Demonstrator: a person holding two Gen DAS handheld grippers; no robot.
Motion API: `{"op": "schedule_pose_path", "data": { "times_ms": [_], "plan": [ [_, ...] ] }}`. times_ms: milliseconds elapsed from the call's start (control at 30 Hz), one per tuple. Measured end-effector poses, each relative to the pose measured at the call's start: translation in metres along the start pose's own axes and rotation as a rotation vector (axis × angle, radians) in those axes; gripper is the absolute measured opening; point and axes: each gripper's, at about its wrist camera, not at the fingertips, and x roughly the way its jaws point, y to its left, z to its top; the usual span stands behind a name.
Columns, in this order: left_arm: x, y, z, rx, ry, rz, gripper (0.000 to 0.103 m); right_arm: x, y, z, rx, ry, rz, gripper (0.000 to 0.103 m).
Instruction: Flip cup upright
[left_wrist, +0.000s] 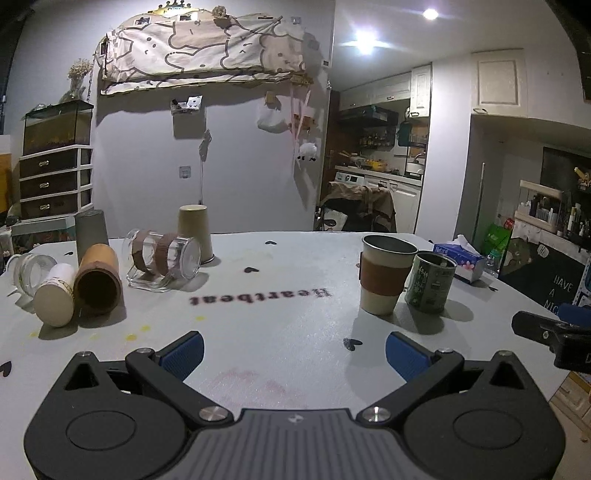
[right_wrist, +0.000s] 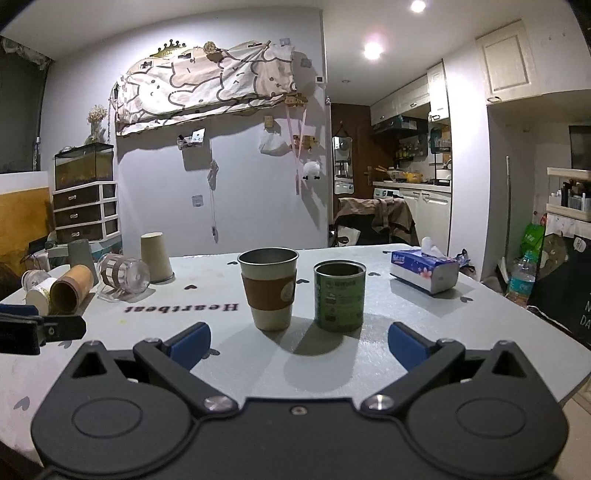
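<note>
On the white table (left_wrist: 280, 325), a brown cup (left_wrist: 98, 280), a white cup (left_wrist: 55, 295), a clear jar (left_wrist: 31, 267) and a glass mug with brown bands (left_wrist: 162, 258) lie on their sides at the left. A tan paper cup (left_wrist: 195, 232) and a grey cup (left_wrist: 91, 234) stand upside down behind them. A sleeved cup (left_wrist: 384, 273) and a green can (left_wrist: 430, 282) stand upright at the right. My left gripper (left_wrist: 293, 350) is open and empty above the table. My right gripper (right_wrist: 299, 341) is open and empty, facing the sleeved cup (right_wrist: 269, 288) and can (right_wrist: 340, 295).
A blue tissue box (right_wrist: 424, 269) lies at the far right of the table. The table's right edge drops to the floor, where a water bottle (right_wrist: 521, 277) stands. The left gripper's finger (right_wrist: 40, 328) shows at the left of the right wrist view.
</note>
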Motion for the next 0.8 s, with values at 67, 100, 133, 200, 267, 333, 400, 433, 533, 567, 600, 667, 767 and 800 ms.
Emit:
{"op": "schedule_pose_path", "data": {
  "times_ms": [67,100,133,200,267,333,400,433,533,567,600,667,767,800],
  "plan": [
    [-0.0006,-0.0011,0.0002,0.007,-0.004,0.004,0.103,-0.0007,-0.0004,-0.0005,0.001,0.000,-0.003,0.103],
    [-0.0015,-0.0014,0.0005,0.010,-0.006,0.006,0.103,-0.0014,-0.0011,-0.0011,0.003,0.000,-0.004,0.103],
    [-0.0023,-0.0018,0.0009,0.011,-0.008,0.007,0.103,-0.0022,-0.0017,-0.0017,0.006,0.001,-0.004,0.103],
    [-0.0036,-0.0022,0.0010,0.012,-0.010,0.005,0.103,-0.0029,-0.0024,-0.0028,0.010,0.002,-0.004,0.103],
    [-0.0043,-0.0025,0.0007,0.013,-0.010,0.007,0.103,-0.0033,-0.0025,-0.0033,0.009,0.004,-0.004,0.103],
    [-0.0040,-0.0024,0.0006,0.013,-0.009,0.006,0.103,-0.0036,-0.0026,-0.0037,0.009,0.005,-0.002,0.103],
    [-0.0045,-0.0023,0.0009,0.014,-0.007,0.008,0.103,-0.0040,-0.0023,-0.0043,0.009,0.007,-0.001,0.103],
    [-0.0045,-0.0023,0.0009,0.013,-0.007,0.008,0.103,-0.0037,-0.0021,-0.0041,0.009,0.007,-0.001,0.103],
    [-0.0051,-0.0015,0.0009,0.011,-0.005,0.011,0.103,-0.0050,-0.0008,-0.0048,0.006,0.003,0.005,0.103],
    [-0.0050,-0.0014,0.0008,0.011,-0.004,0.013,0.103,-0.0050,0.0005,-0.0041,0.005,0.003,0.006,0.103],
    [-0.0052,-0.0013,0.0005,0.012,-0.003,0.015,0.103,-0.0055,0.0011,-0.0043,0.003,0.002,0.008,0.103],
    [-0.0057,-0.0013,-0.0001,0.014,-0.003,0.016,0.103,-0.0059,0.0017,-0.0039,0.002,0.001,0.010,0.103],
    [-0.0053,-0.0016,0.0002,0.016,-0.003,0.014,0.103,-0.0072,0.0029,-0.0034,-0.002,-0.002,0.011,0.103],
    [-0.0055,-0.0015,-0.0001,0.017,-0.003,0.014,0.103,-0.0076,0.0023,-0.0032,-0.003,-0.002,0.013,0.103]
  ]
}}
